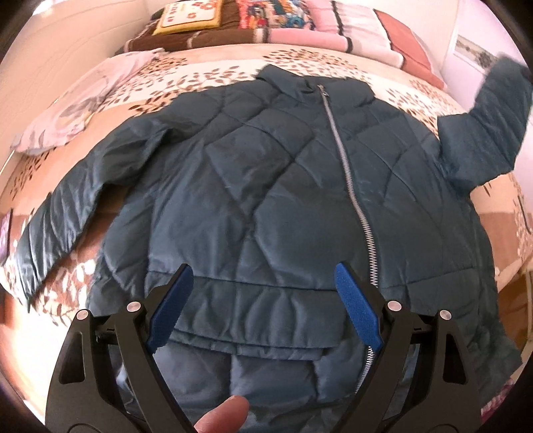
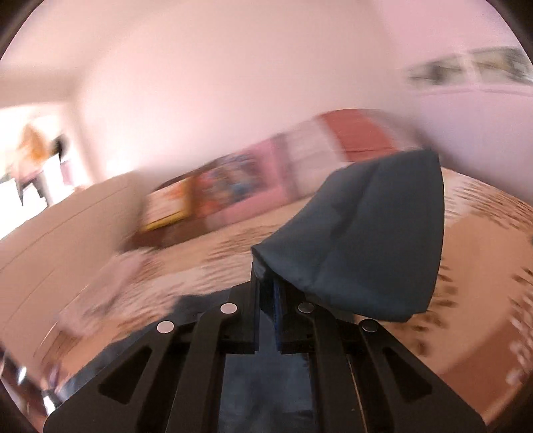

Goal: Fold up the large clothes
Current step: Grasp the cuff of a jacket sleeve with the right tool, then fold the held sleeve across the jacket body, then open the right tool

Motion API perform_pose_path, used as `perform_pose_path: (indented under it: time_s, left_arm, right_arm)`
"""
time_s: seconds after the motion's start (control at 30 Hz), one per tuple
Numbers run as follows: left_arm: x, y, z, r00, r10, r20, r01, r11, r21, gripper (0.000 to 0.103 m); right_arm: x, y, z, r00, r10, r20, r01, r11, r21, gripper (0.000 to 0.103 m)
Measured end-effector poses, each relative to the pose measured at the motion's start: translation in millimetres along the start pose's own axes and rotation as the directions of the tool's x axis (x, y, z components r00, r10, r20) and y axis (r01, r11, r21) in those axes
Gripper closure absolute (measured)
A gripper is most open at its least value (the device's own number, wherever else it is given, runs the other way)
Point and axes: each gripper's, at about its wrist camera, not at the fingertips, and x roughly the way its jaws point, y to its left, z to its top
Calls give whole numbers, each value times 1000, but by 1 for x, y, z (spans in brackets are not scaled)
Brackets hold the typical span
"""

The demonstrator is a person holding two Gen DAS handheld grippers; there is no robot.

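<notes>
While spread below, jacket (image 1: pixel 266 186) fills right hand-held gripper (image 2: pixel 266 283).

Bed with cream, brown-leaf-patterned cover (image 1: pixel 206 71), bearing: teal quilted zip jacket (image 1: pixel 266 186) lying spread flat; pale lilac cloth (image 1: pixel 66 113); striped folded blankets (image 1: pixel 233 33); yellow-edged cushion (image 1: pixel 190 16).

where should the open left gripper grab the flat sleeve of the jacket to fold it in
Take the flat sleeve at its cuff end, coming from the outer bed side. It lies spread out away from the jacket body, so its edge is free to pinch. The left gripper is open; the right gripper already holds the other sleeve raised.
</notes>
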Motion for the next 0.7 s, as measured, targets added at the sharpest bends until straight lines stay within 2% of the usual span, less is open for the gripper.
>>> perform_pose_path:
  time_s: [0.13, 0.23, 0.33, 0.43, 0.5, 0.57, 0.6, 0.63, 0.67, 0.7]
  left_arm:
    - [-3, 22, -5, 1000, 13, 16, -12, 999, -47, 17]
    - [-5, 40, -11, 999, 28, 22, -26, 996, -81, 17]
    - [-7, 58, -15, 999, 34, 28, -31, 992, -120, 17]
    - [-6, 72, -18, 999, 40, 28, -35, 988, -148, 17]
    - [-5, 79, -21, 999, 45, 27, -41, 986, -160, 17]
    - [-3, 85, -20, 999, 48, 22, -44, 985, -169, 17]
    - [-2, 87, -20, 999, 48, 22, -44, 984, -172, 17]
    - [-1, 88, -20, 999, 49, 21, -45, 984, -174, 17]
    - [0, 88, -19, 999, 50, 20, -45, 984, -174, 17]
    - [0, 88, -18, 999, 48, 21, -44, 984, -173, 17]
  right_arm:
    - [45, 66, -18, 984, 133, -116, -142, 987, -74, 95]
    - [86, 114, -54, 953, 182, -242, -214, 970, -113, 96]
    - [114, 142, -89, 916, 182, -358, -241, 962, -125, 96]
    - [137, 160, -127, 873, 149, -464, -245, 957, -154, 95]
    - [148, 169, -147, 853, 113, -509, -236, 954, -183, 95]
    - [173, 176, -170, 819, 89, -567, -234, 954, -188, 93]
    - [184, 177, -180, 793, 82, -603, -236, 955, -181, 91]
    - [188, 177, -186, 762, 85, -642, -245, 956, -163, 73]
    - [192, 177, -190, 746, 93, -659, -250, 957, -149, 49]
    - [191, 177, -191, 745, 97, -660, -252, 957, -143, 38]
